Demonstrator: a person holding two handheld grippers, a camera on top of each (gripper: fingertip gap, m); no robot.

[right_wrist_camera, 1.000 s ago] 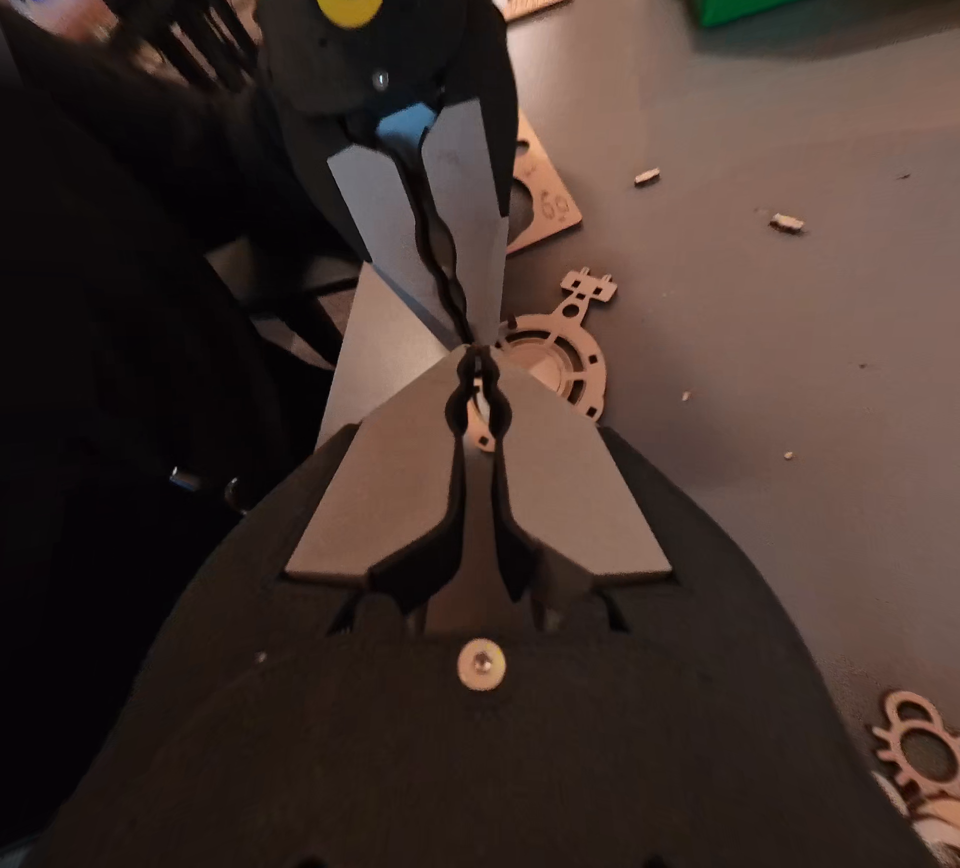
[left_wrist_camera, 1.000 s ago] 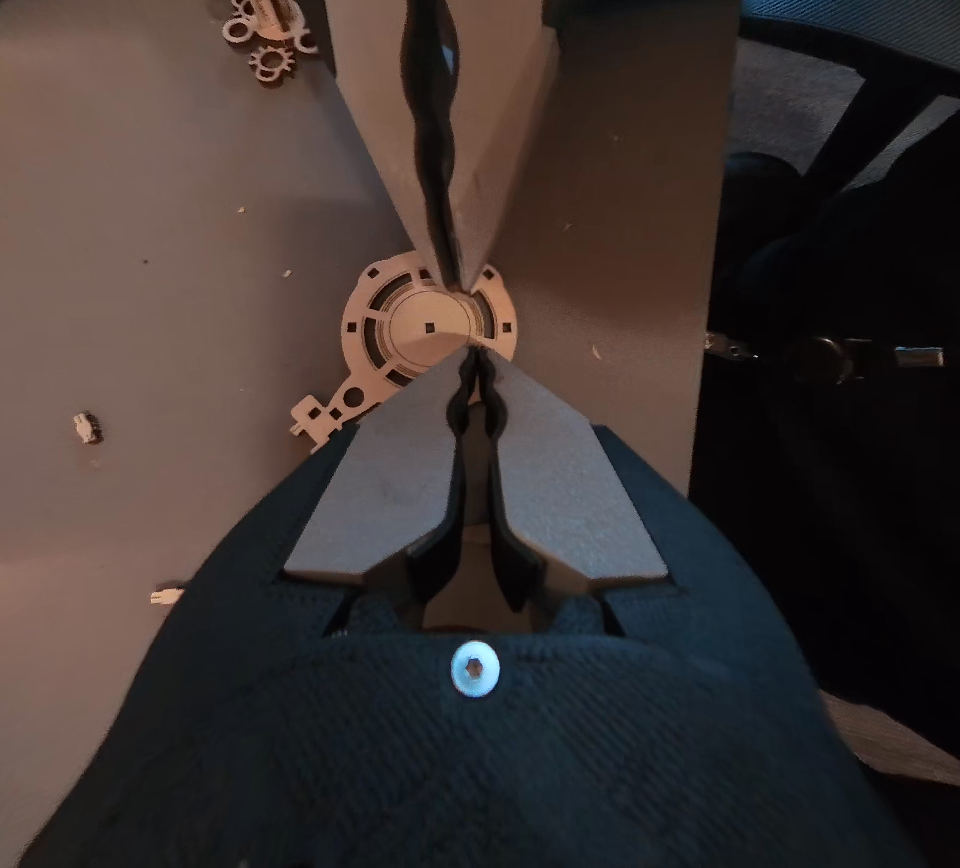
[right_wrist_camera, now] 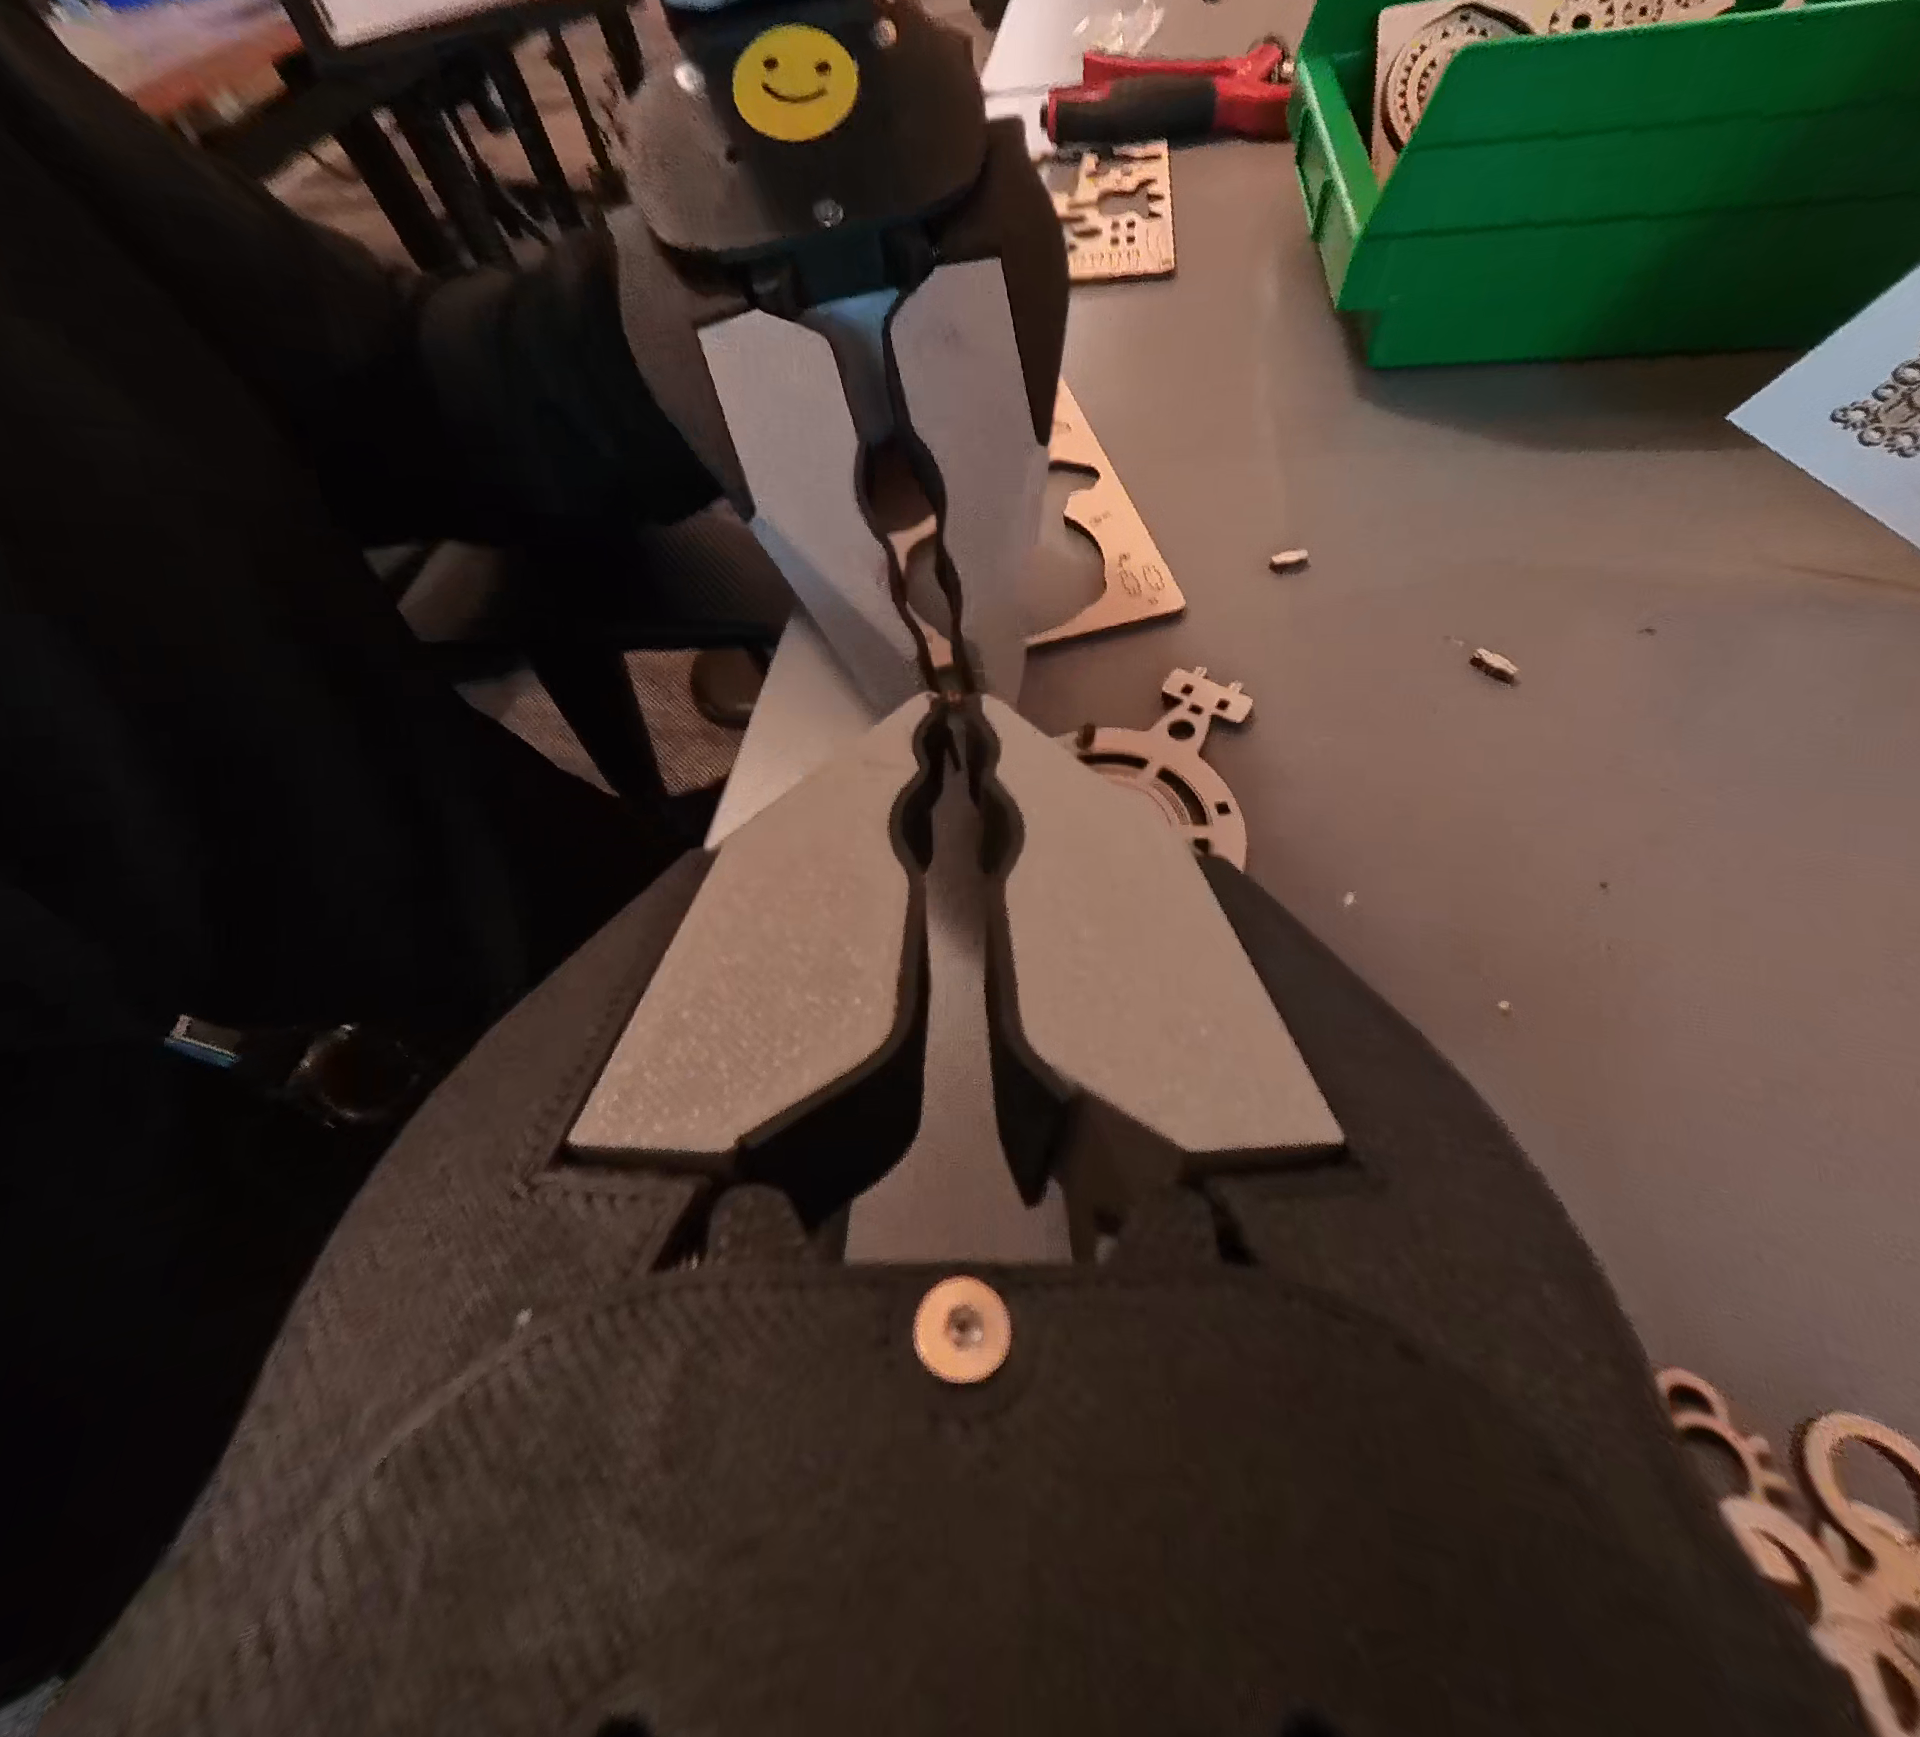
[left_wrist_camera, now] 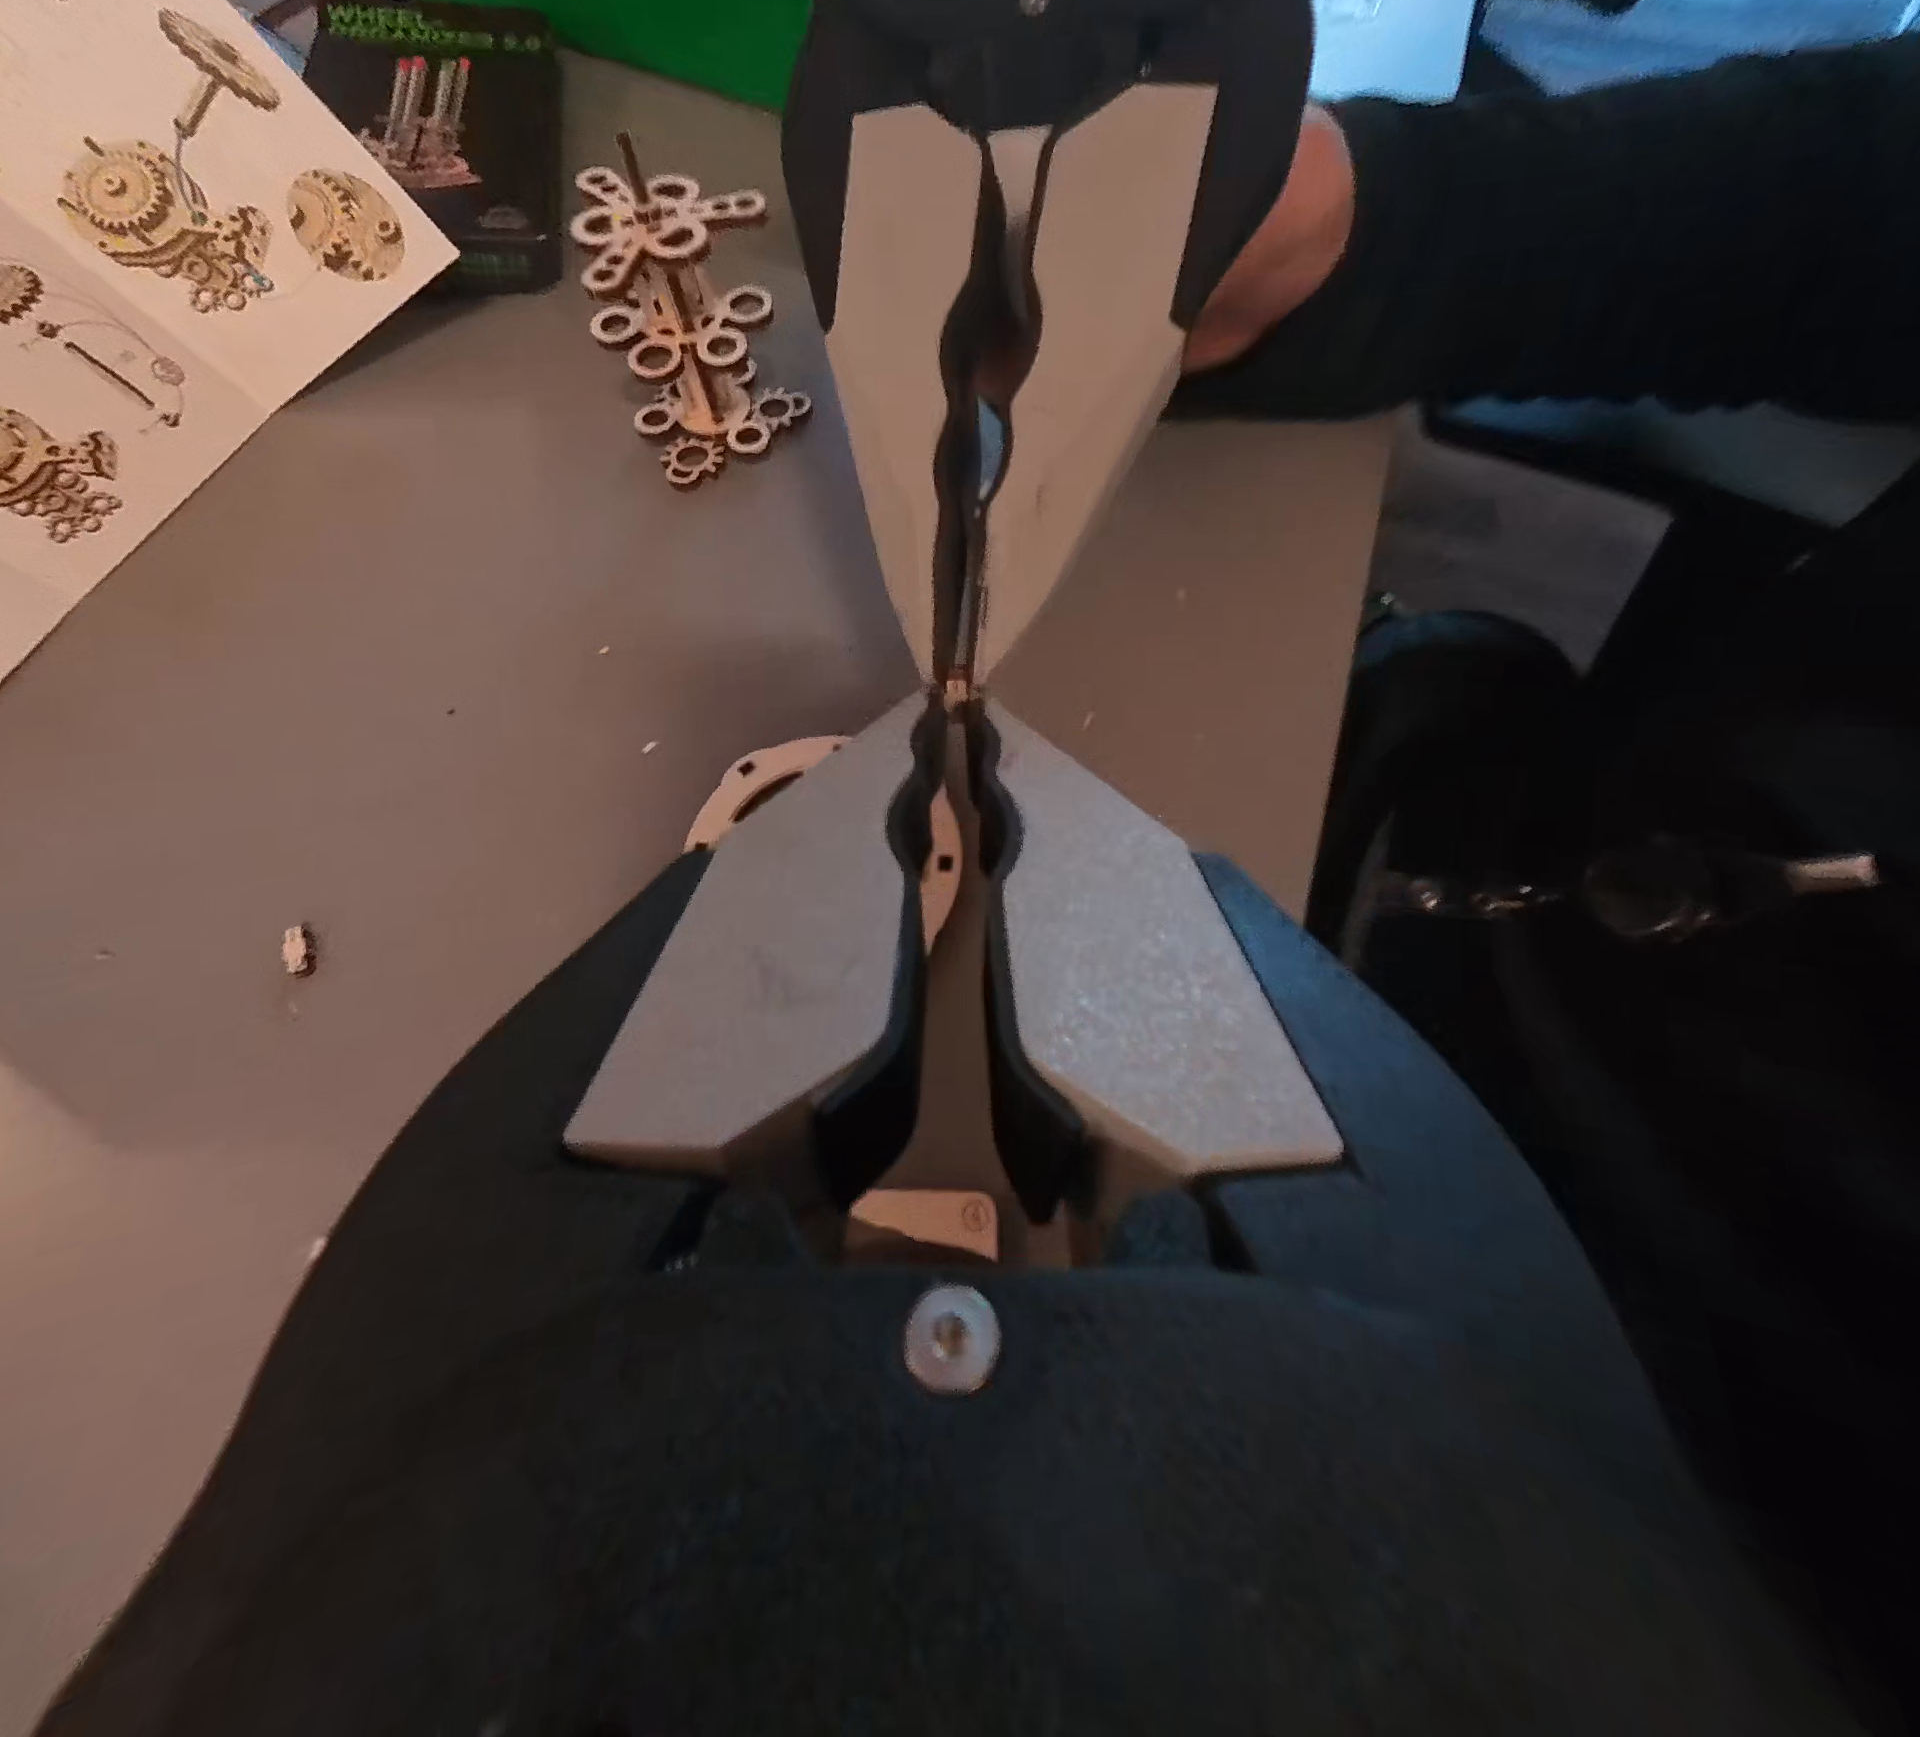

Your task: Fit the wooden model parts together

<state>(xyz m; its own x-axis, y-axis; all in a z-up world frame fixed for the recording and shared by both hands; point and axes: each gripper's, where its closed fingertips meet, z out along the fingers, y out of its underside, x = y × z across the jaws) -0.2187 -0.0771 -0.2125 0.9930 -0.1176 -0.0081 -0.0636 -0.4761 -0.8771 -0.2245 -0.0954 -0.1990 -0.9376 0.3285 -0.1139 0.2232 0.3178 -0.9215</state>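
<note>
My left gripper (left_wrist_camera: 951,708) and my right gripper (right_wrist_camera: 954,713) meet tip to tip above the grey table (left_wrist_camera: 416,700), near its edge. Both are shut. A small pale wooden piece (left_wrist_camera: 956,679) is pinched at the right gripper's tip, and the left tips touch it. In the right wrist view it is a brownish speck (right_wrist_camera: 951,700). A round wooden disc part with slots and a toothed arm (right_wrist_camera: 1174,788) lies flat on the table below the tips. In the left wrist view, the left fingers hide most of the disc (left_wrist_camera: 764,778).
A ring-shaped wooden assembly (left_wrist_camera: 681,316) stands beyond the grippers. A black box (left_wrist_camera: 442,139), an instruction sheet (left_wrist_camera: 156,253) and green bins (right_wrist_camera: 1621,233) lie further back. A cut-out plywood sheet (right_wrist_camera: 1112,565) lies near the table edge (left_wrist_camera: 1371,648). Small wooden offcuts (left_wrist_camera: 298,949) are scattered about. Less than 4 cm separates the two grippers' tips. My left gripper's tips are some 7 cm from the disc (left_wrist_camera: 764,778).
Both grippers have risen and tilted up while staying tip to tip. The views now look across the table instead of down at the disc, which has not moved.
</note>
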